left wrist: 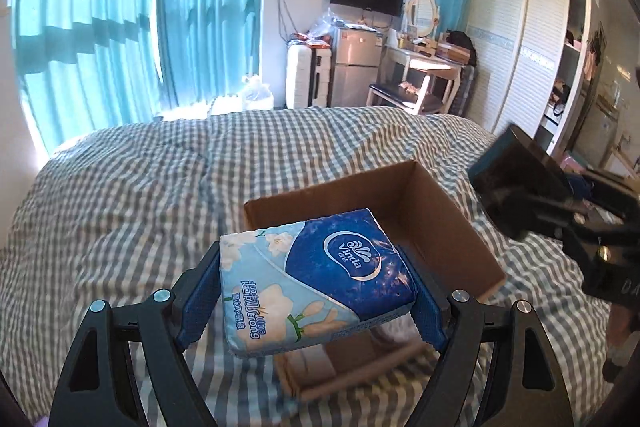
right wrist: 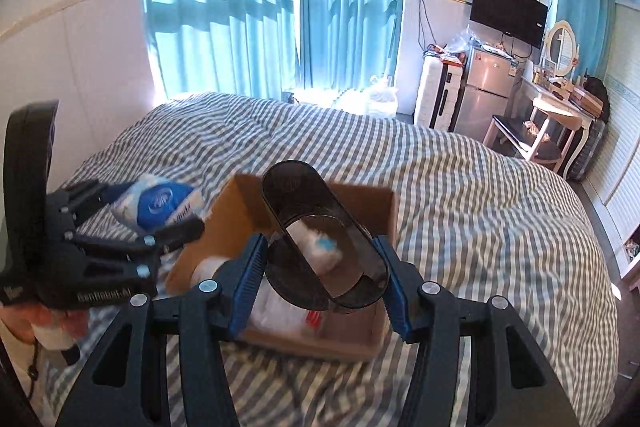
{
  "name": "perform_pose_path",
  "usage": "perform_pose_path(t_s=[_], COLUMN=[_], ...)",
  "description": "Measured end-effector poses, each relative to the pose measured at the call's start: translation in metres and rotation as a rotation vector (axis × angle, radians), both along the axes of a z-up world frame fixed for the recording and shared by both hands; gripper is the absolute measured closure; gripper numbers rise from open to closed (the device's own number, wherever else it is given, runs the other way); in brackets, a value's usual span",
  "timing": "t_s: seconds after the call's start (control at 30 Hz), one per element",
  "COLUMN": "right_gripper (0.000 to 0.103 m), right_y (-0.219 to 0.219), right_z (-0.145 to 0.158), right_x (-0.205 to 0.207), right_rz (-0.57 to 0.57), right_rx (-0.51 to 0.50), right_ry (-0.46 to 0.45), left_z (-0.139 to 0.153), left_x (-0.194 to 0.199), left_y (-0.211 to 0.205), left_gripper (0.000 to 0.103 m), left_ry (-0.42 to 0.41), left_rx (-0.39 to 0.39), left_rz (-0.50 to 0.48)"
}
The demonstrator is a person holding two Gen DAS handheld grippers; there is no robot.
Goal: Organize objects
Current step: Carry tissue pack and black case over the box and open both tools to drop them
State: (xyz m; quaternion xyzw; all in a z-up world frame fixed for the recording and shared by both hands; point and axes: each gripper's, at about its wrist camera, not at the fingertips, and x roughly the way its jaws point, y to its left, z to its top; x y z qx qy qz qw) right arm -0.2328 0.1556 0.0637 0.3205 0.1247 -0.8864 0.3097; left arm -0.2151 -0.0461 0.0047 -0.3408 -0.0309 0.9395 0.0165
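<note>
A checked grey-and-white bedspread fills the room's middle, teal curtains glowing beyond both sets of fingers, and an open cardboard box sits just ahead of them. The left gripper clamps a tissue pack reading "Vinda" and "Ultra Strong". The right gripper pinches a dark translucent oval container over the box; white things inside the box are blurred.
</note>
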Motion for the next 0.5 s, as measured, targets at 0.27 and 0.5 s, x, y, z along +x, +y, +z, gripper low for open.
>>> perform_pose_path(t_s=[0.27, 0.5], right_gripper=[0.049, 0.049], right_y=[-0.034, -0.047], right_z=[-0.021, -0.054], right_x=[-0.053, -0.078], right_rz=[0.015, 0.018], right_rx=[0.038, 0.063], right_ry=[-0.024, -0.061], left_z=[-0.028, -0.056], left_x=[-0.055, -0.072], left_y=[0.005, 0.005], left_gripper=[0.019, 0.019], left_ry=[-0.036, -0.08], left_rx=[0.002, 0.009], left_rz=[-0.087, -0.116])
